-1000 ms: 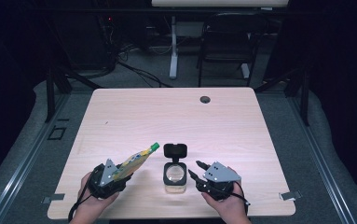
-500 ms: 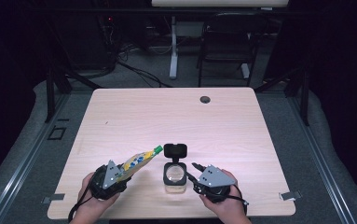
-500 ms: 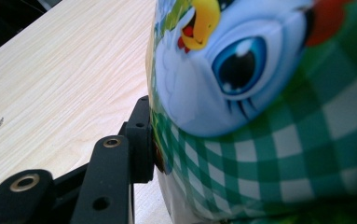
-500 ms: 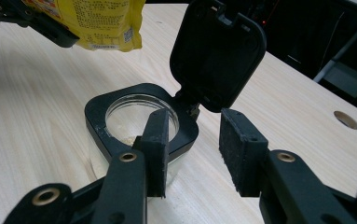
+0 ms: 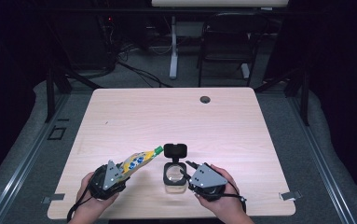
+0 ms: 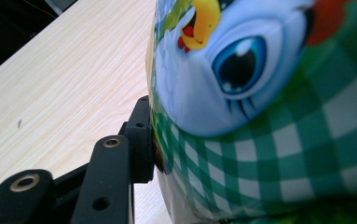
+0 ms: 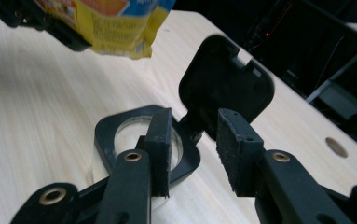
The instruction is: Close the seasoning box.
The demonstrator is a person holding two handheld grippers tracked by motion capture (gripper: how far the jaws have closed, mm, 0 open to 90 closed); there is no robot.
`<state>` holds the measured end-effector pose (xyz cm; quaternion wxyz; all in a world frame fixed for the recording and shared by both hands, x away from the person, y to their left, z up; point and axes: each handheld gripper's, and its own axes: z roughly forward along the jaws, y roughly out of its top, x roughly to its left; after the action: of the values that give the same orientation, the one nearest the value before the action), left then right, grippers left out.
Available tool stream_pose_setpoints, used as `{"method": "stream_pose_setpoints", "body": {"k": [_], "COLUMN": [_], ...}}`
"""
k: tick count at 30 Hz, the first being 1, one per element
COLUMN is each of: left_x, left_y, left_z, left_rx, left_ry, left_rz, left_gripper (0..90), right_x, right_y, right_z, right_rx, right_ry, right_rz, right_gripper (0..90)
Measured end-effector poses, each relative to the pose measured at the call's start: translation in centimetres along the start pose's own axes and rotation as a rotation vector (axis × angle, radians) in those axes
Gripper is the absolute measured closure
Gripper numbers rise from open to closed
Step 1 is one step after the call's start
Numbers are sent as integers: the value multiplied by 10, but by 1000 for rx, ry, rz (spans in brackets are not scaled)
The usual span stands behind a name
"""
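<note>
The left gripper [image 5: 120,171] is clenched on a printed food pouch [image 5: 138,160], whose long axis slants up toward its green cap [image 5: 158,150], just left of the open, flip-lidded clear container [image 5: 175,175] on the surface [image 5: 167,116], beside which the right gripper [image 5: 188,169] waits released.

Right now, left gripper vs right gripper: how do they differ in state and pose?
The left gripper is shut on the pouch, whose green cap points at the jar; the right gripper is open and holds nothing. The left gripper sits left of the clear jar with its flip lid up; the right gripper's jaws straddle the jar's rim by the hinge. Both are hand-held near the table's front edge.
</note>
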<state>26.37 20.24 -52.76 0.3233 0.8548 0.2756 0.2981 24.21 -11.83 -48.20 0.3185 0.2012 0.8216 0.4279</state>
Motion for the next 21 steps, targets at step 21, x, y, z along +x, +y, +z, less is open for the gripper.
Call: {"method": "stream_pose_setpoints", "body": {"k": [21], "left_x": [-4], "left_y": [1], "left_z": [0], "left_rx": [33], "left_ry": [44], "left_rz": [62], "left_gripper": [568], "right_x": [15], "right_y": [35], "right_z": [-2], "right_rx": [-35], "right_ry": [-14], "right_rz": [-149], "right_gripper": [675]}}
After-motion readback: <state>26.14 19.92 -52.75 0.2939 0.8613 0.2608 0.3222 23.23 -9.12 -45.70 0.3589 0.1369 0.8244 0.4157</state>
